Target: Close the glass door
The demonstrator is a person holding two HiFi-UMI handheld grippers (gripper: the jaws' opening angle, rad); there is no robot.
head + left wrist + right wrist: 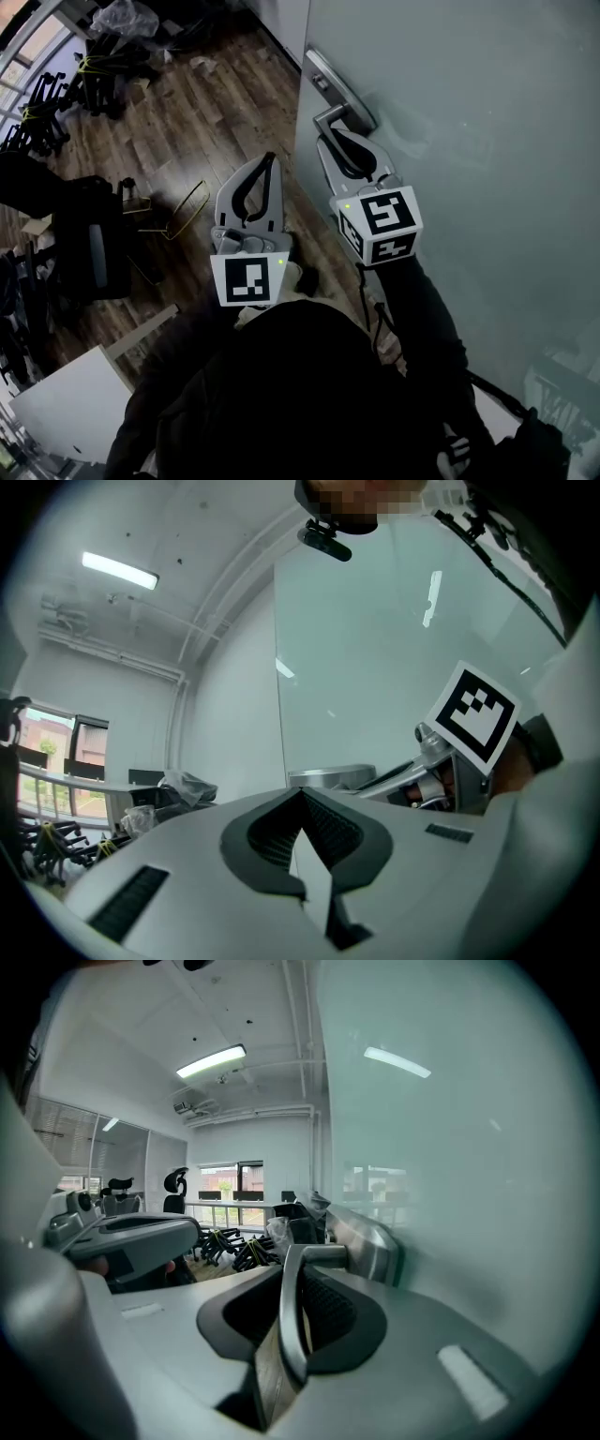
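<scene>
Glass door (487, 141), lever handle (333, 114) pinched in right gripper (330, 133).
Left gripper (271, 161) left of handle, jaws pressed together, apart from door.

floor (234, 108): dark wood planks, that's what we're looking down on
far corner: a heap of black chair bases (98, 70) parked on the planks, with a crumpled plastic bag (127, 17) just behind
near the heap: a pale scrap (202, 64) lying flat
left side: a dark office chair (89, 244) standing on the boards
beside that: a thin wire frame (187, 208), tilted
bottom left: a white board (66, 403), we can't tell if it's flat on the floor
</scene>
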